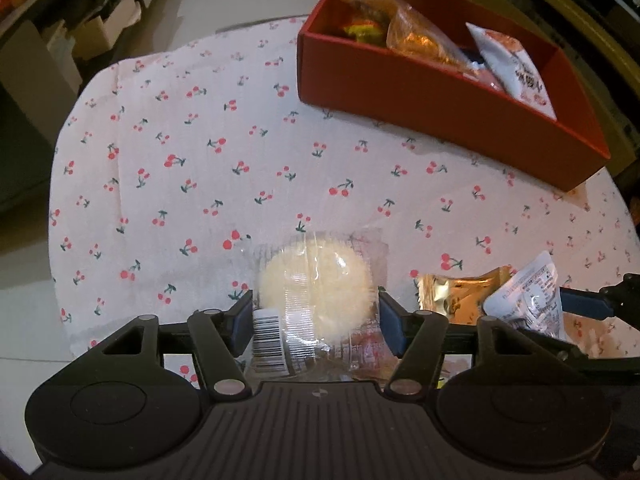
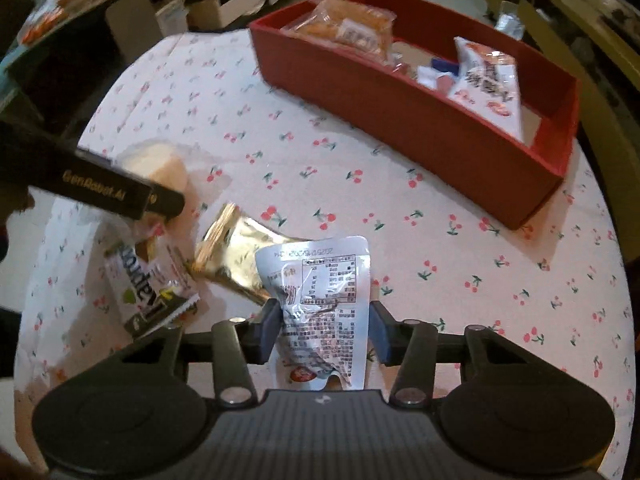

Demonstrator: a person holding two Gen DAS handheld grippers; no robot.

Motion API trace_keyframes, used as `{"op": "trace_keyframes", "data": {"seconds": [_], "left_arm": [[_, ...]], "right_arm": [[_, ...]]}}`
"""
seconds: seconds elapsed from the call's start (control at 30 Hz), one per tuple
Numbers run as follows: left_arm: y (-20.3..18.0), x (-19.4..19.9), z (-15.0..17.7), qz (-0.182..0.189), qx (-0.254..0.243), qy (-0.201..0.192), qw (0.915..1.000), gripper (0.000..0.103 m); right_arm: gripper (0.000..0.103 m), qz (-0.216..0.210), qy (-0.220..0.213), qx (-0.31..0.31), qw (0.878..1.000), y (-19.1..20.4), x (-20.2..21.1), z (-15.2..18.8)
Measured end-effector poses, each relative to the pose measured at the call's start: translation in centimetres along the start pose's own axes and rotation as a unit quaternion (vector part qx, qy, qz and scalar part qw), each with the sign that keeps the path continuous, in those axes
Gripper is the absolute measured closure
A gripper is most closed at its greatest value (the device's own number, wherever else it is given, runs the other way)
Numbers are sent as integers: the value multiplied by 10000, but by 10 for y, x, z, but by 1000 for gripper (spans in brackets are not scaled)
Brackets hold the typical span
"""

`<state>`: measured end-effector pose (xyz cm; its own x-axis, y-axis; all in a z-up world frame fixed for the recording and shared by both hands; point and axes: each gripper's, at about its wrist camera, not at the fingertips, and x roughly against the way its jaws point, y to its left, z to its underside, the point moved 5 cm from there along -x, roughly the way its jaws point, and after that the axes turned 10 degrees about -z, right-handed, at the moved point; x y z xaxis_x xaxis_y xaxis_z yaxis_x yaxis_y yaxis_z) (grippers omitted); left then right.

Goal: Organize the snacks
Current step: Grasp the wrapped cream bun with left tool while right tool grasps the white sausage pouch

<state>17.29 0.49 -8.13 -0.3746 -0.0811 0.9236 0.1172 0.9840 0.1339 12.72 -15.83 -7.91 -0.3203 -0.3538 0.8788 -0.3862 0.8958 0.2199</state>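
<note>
My left gripper has its jaws on both sides of a round pale bun in clear wrap; the pads touch its sides. The bun also shows in the right wrist view, behind the left gripper's finger. My right gripper is closed on a white pouch with printed text, seen at the right edge of the left wrist view. A gold packet lies beside the pouch. A red divided box holds several snack packs at the far right.
A green-and-white bar wrapper lies left of the gold packet. The round table wears a cherry-print cloth. Cardboard boxes and shelves stand on the floor beyond the table edge.
</note>
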Motion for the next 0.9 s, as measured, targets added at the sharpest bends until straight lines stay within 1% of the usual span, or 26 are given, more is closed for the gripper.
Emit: {"op": "trace_keyframes", "data": {"seconds": [0.07, 0.1, 0.17, 0.2, 0.23, 0.3, 0.4, 0.5, 0.67, 0.77, 0.87, 0.9], "left_arm": [[-2, -3, 0, -29, -48, 18, 10000, 33], [-3, -4, 0, -51, -78, 22, 10000, 32], [-5, -8, 1, -96, -133, 53, 9999, 32], [-5, -9, 1, -115, -155, 77, 9998, 32], [-5, -11, 3, -133, -177, 104, 9997, 32], [-5, -10, 3, -176, -210, 100, 9996, 34], [-5, -5, 4, -90, -180, 90, 9998, 37], [-8, 1, 5, -92, -216, 25, 9997, 38], [-11, 14, 4, 51, -126, -103, 9999, 38], [-11, 18, 0, 147, -61, -152, 9998, 38], [-13, 18, -2, 165, -65, -165, 9997, 38], [-14, 17, -1, 167, -73, -148, 9997, 38]], "right_arm": [[28, -10, 165, 218, 9996, 5, -9, 1], [22, 31, 157, 356, 9992, 8, -12, 0], [21, 139, 110, 453, 9988, 10, -13, -2], [22, 151, 108, 400, 9990, 8, -13, -3], [32, 158, 124, 331, 9993, 6, -12, -3], [35, 231, 138, 311, 9992, 4, -7, 0], [39, 246, 105, 239, 9994, 5, 0, 6], [42, 212, -17, 88, 9997, 2, 7, 5], [46, 178, -222, -149, 9995, -4, 19, 3], [53, 126, -340, -293, 9989, -10, 24, 0], [53, 204, -246, -473, 9984, -21, 18, 1], [52, 165, -204, -534, 9982, -23, 17, 2]]}}
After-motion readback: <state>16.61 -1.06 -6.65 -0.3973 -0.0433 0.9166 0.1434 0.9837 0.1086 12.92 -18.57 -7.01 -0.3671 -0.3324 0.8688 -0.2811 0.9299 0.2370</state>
